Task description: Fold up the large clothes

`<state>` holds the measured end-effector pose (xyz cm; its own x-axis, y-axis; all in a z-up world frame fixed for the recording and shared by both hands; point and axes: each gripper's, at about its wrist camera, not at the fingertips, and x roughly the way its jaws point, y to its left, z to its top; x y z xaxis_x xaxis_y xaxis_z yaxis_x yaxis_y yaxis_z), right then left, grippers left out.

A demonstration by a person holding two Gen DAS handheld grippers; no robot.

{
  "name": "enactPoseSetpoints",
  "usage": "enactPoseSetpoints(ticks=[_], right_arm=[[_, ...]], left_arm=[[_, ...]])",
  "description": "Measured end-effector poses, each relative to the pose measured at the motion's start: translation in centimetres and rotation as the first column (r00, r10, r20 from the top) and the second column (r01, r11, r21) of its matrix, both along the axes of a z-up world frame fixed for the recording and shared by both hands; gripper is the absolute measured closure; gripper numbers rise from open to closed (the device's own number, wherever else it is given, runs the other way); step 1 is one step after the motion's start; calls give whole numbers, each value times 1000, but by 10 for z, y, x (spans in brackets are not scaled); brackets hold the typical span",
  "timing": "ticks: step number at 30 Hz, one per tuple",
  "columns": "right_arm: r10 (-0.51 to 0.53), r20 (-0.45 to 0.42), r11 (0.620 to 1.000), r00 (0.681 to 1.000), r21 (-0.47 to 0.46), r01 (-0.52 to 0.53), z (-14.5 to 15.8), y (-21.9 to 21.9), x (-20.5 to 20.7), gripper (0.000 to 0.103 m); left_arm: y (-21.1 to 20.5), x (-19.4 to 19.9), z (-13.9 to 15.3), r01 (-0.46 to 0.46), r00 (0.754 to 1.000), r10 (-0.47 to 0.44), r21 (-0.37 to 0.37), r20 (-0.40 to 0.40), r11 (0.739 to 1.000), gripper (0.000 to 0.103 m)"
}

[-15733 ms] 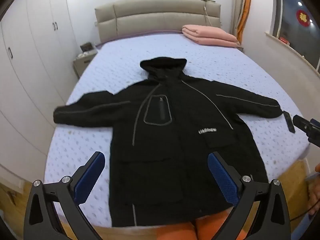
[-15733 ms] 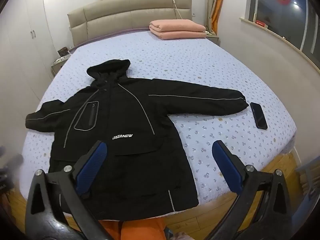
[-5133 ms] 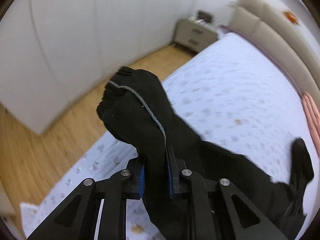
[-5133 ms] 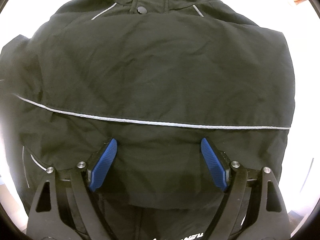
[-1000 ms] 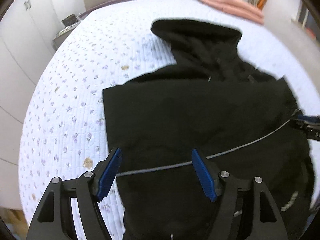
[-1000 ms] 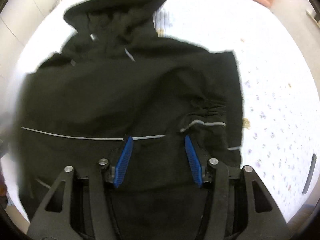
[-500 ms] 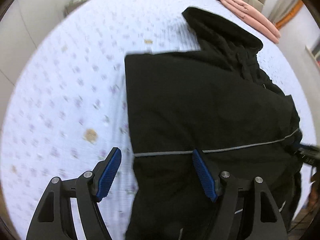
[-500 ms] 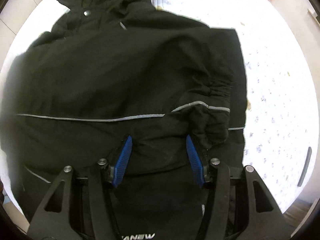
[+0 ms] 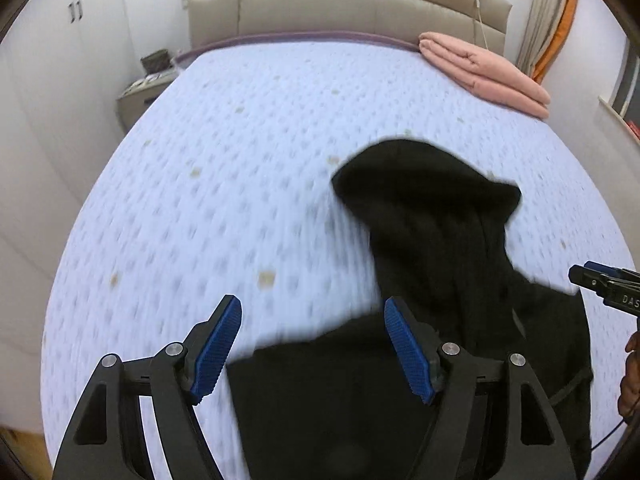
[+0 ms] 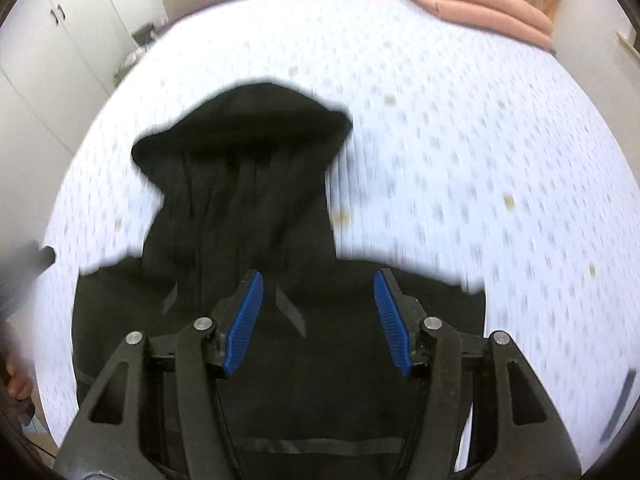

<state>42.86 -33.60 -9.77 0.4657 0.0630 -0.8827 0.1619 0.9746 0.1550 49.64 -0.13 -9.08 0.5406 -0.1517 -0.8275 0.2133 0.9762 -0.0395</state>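
The black hooded jacket [image 9: 432,280] lies on the bed with both sleeves folded across its body and the hood [image 9: 424,180] pointing toward the headboard. My left gripper [image 9: 312,348] is open and empty above the jacket's left shoulder edge. My right gripper [image 10: 318,320] is open and empty above the jacket [image 10: 248,208] just below the hood [image 10: 244,128]. The right gripper's tip [image 9: 600,284] shows at the right edge of the left wrist view. Both views are motion-blurred.
The bed has a pale blue patterned cover [image 9: 240,160]. A folded pink blanket [image 9: 484,72] lies by the beige headboard [image 9: 348,8]. A nightstand [image 9: 144,92] and white wardrobes [image 9: 48,80] stand at the left. A dark phone [image 10: 620,404] lies near the bed's right edge.
Both grippers have tilted up and moved toward the hood end of the jacket. The right gripper has opened wider. The jacket lies as it did.
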Motion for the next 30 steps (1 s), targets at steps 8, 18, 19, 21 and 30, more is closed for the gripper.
enactPoseSetpoints(ticks=[8,18,19,21,30], right_arm=[[-17,9,999,1000,46,17,-23,-30,88,41],[11,-52,1000,999,12,-10,-68,-30,136,45],[3,-51,1000,999,-11,-3,-70,-31,139,67],[1,-45,998,999,-55,-3,-72,-34,139,100],[-28,26,1000,999,2,28,-71,-59,89,97]], left_arm=[[-36,114,-37,27,997,-29,-33,-75,999,27],[-60,153,-86,66,993,-64,18,-95,998,28],[-62,153,-89,69,994,-65,36,-90,997,29],[-62,152,-93,61,995,-56,64,-82,996,59],[-10,134,-85,-63,995,42,-231,-93,971,80]])
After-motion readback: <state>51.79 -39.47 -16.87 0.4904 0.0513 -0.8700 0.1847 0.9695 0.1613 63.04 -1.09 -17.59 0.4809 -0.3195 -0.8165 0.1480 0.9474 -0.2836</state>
